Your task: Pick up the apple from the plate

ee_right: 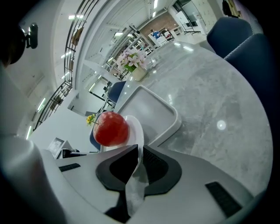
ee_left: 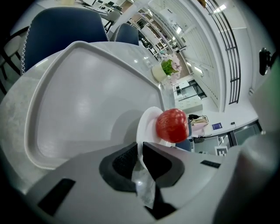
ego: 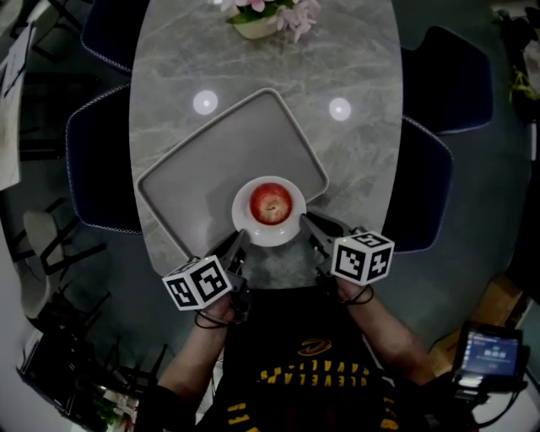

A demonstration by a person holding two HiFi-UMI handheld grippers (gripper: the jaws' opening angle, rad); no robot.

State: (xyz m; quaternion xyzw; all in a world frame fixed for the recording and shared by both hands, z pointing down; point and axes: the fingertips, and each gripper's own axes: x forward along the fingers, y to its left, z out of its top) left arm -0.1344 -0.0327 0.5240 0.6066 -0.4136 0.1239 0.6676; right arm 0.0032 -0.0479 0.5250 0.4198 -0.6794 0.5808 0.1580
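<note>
A red apple point(ego: 271, 203) point(ee_left: 172, 125) point(ee_right: 111, 128) sits on a small white plate point(ego: 245, 221) point(ee_left: 146, 124) point(ee_right: 135, 129) over the near corner of a grey tray point(ego: 219, 152) point(ee_left: 87, 96) point(ee_right: 148, 109). My left gripper point(ego: 240, 242) point(ee_left: 140, 153) is shut on the plate's left rim, which runs between its dark pads. On the opposite side my right gripper point(ego: 309, 223) point(ee_right: 140, 155) is shut on the right rim. Neither gripper touches the apple. Whether the plate rests on the tray or hangs above it cannot be told.
The tray lies on an oval grey marble table point(ego: 363, 160). A flower pot point(ego: 266, 17) stands at the far end. Dark blue chairs point(ego: 97, 164) point(ego: 426, 190) flank the table on both sides.
</note>
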